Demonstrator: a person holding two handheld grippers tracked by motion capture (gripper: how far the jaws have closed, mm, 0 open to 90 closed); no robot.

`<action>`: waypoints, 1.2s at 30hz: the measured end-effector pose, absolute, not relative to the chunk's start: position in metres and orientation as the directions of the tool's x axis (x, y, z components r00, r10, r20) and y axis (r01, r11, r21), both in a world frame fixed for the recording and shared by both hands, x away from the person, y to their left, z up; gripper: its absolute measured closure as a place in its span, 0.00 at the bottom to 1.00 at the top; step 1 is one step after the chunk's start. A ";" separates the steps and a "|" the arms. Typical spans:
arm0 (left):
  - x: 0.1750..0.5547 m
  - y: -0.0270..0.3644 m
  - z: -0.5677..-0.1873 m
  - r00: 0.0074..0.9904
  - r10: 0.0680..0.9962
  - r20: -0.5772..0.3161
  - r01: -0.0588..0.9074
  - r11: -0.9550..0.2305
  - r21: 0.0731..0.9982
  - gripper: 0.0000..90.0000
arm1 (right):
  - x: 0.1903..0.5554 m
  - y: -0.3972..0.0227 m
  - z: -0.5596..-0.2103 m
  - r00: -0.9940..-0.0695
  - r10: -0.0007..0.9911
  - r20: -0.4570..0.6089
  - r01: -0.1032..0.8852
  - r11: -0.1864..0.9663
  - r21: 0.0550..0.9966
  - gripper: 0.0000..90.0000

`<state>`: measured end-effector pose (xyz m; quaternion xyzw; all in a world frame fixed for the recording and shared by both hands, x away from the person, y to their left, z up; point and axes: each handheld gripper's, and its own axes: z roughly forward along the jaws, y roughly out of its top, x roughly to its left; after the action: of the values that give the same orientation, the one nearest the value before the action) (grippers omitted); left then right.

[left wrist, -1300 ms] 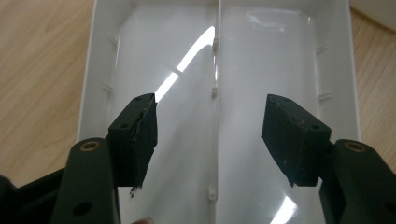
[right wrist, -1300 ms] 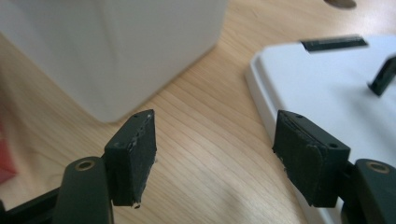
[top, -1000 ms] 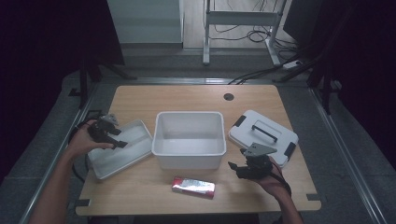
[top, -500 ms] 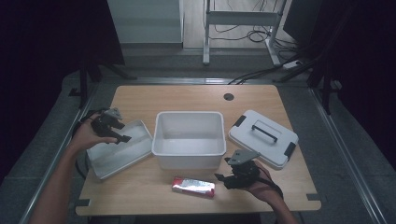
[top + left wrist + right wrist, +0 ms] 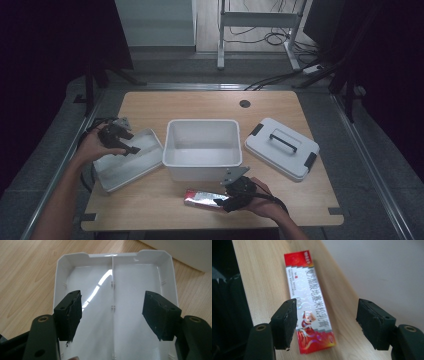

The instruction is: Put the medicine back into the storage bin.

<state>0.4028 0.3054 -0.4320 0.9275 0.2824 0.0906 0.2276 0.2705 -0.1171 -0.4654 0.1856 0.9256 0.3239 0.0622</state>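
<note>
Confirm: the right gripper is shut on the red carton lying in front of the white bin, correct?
Not quite. The right gripper is open: in the right gripper view its jaws stand apart over the red carton, which lies free on the table in front of the white bin.

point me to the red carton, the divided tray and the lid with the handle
Red and silver cardboard carton (image 5: 310,307), right gripper view, printed top face.
White plastic divided tray (image 5: 113,272), left gripper view, centre divider.
Grey plastic lid with black handle (image 5: 283,139), high view, handle.

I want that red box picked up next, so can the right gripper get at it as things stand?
Probably yes. The right gripper is open just above the red box, which lies flat on the table in front of the white bin, nothing between them.
</note>
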 end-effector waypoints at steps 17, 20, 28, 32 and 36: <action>0.405 0.295 -0.442 0.836 0.547 0.033 0.474 -0.752 0.457 0.36 | 0.275 -0.083 -0.483 -0.957 0.287 0.029 0.266 0.837 0.478 0.46; 0.404 0.296 -0.442 0.836 0.548 0.034 0.474 -0.752 0.457 0.36 | 0.274 -0.079 -0.486 -0.961 0.278 0.011 0.252 0.854 0.454 0.47; 0.403 0.298 -0.441 0.834 0.551 0.039 0.474 -0.751 0.459 0.36 | 0.273 -0.076 -0.487 -0.970 0.245 -0.009 0.216 0.871 0.440 0.56; 0.403 0.299 -0.441 0.832 0.554 0.039 0.476 -0.748 0.462 0.36 | 0.269 -0.080 -0.479 -0.979 0.202 0.004 0.180 0.864 0.470 0.56; 0.402 0.300 -0.440 0.832 0.554 0.040 0.477 -0.749 0.460 0.37 | 0.265 -0.089 -0.454 -0.980 0.196 -0.016 0.158 0.830 0.535 0.56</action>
<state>0.4021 0.3003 -0.4403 0.9310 0.2768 0.0872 0.2213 0.2648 -0.0889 -0.4543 0.0926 0.9559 0.2765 0.0350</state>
